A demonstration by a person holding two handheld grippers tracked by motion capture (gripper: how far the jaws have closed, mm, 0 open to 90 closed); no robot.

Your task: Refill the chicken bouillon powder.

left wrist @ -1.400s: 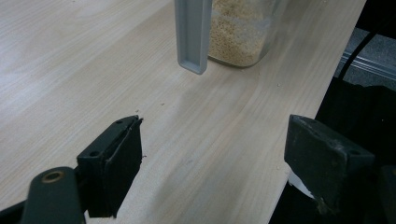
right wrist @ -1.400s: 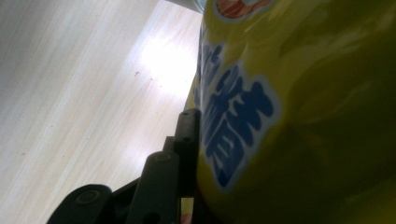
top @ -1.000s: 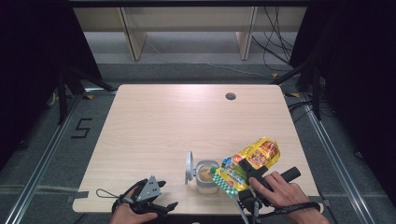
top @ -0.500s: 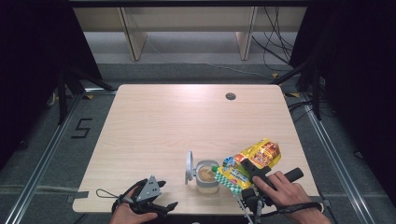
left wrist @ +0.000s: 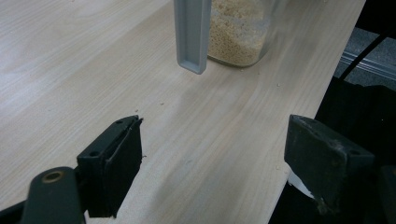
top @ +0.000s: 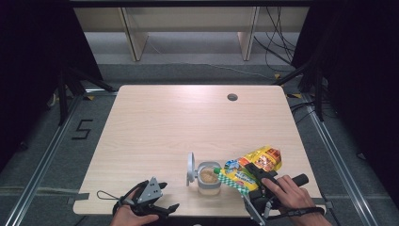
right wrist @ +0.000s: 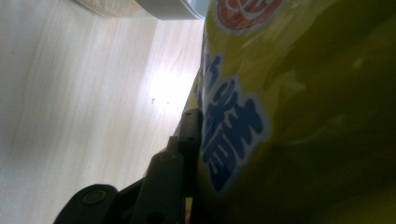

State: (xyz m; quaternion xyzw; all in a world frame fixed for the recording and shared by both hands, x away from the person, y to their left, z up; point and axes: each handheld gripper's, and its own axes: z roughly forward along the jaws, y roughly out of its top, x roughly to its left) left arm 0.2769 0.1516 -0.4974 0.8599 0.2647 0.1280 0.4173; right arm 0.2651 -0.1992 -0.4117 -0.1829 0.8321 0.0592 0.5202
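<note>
A clear container [top: 208, 179] holding tan grains stands near the table's front edge, its grey lid [top: 190, 168] flipped up on the left. My right gripper [top: 258, 178] is shut on a yellow snack bag [top: 256, 165], which is tilted so its green end reaches the container's rim. In the right gripper view the bag [right wrist: 289, 116] is pressed against one black jaw of the right gripper [right wrist: 205, 130]; the other jaw is hidden. My left gripper [top: 153, 200] rests open at the front edge. In its own view the left gripper [left wrist: 215, 158] faces the container [left wrist: 238, 30] and lid [left wrist: 191, 37].
The wooden table [top: 188, 122] has a small round cable hole [top: 232, 97] at the back right. A few crumbs lie on the table top [left wrist: 70, 70] near the container. The table's front edge drops off just beside my left gripper.
The bag has shifted slightly lower and closer to the container's rim with my right gripper. The left gripper has not moved.
</note>
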